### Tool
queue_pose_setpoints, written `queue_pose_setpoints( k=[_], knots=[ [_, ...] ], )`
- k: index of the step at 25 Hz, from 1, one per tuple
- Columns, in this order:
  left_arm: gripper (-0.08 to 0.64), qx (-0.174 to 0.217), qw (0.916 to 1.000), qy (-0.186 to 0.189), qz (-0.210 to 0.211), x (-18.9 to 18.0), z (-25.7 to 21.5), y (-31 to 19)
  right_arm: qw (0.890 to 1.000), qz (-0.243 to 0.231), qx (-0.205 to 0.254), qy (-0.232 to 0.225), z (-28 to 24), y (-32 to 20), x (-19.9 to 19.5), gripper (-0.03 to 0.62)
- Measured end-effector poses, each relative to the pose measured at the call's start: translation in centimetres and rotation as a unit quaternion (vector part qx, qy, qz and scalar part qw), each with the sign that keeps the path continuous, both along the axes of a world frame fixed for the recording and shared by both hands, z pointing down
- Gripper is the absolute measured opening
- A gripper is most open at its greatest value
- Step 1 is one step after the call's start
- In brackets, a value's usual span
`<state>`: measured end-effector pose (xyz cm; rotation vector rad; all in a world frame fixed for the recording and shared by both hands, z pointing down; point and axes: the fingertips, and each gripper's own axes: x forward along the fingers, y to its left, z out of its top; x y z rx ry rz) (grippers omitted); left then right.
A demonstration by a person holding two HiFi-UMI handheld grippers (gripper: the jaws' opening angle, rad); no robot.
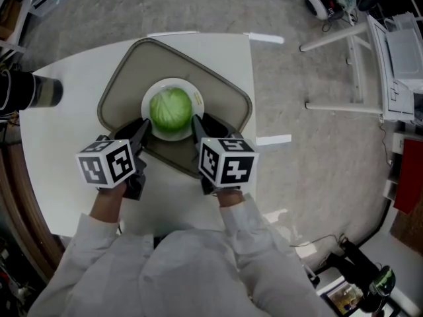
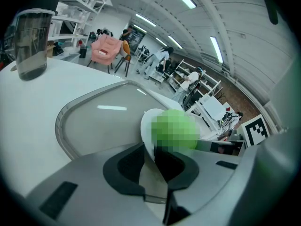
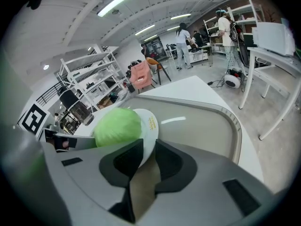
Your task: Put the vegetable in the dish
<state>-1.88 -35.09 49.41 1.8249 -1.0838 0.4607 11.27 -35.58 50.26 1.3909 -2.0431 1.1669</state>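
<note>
A round green cabbage (image 1: pixel 170 109) lies in a white dish (image 1: pixel 173 82) over the middle of a grey tray (image 1: pixel 221 91). My left gripper (image 1: pixel 144 128) clamps the dish's near-left rim; my right gripper (image 1: pixel 197 123) clamps its near-right rim. In the left gripper view the dish (image 2: pixel 147 126) edge runs between the jaws of the left gripper (image 2: pixel 149 161), with the cabbage (image 2: pixel 175 128) just beyond. The right gripper view shows the same: the dish (image 3: pixel 150 126) rim sits in the right gripper (image 3: pixel 147 161), beside the cabbage (image 3: pixel 117 126). Whether the dish rests on the tray or hangs just above it does not show.
The tray (image 2: pixel 94 112) lies on a white table (image 1: pixel 59 144). A dark see-through cup (image 1: pixel 33 91) stands at the table's left edge, also visible as a cup (image 2: pixel 30 44). A white frame and desk (image 1: pixel 357 51) stand on the floor to the right.
</note>
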Motion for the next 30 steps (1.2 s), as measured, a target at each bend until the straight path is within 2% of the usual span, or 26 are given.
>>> queue_pose_setpoints(
  k=[22, 30],
  knots=[
    [0.064, 0.009, 0.9999, 0.011, 0.008, -0.5, -0.3, 0.2, 1.0, -0.024, 0.016, 0.013, 0.0, 0.1, -0.7, 0.083],
    [0.064, 0.033, 0.9992, 0.023, 0.0, -0.9, -1.7, -0.1, 0.999, -0.017, 0.039, 0.019, -1.0, 0.1, -0.6, 0.083]
  ],
)
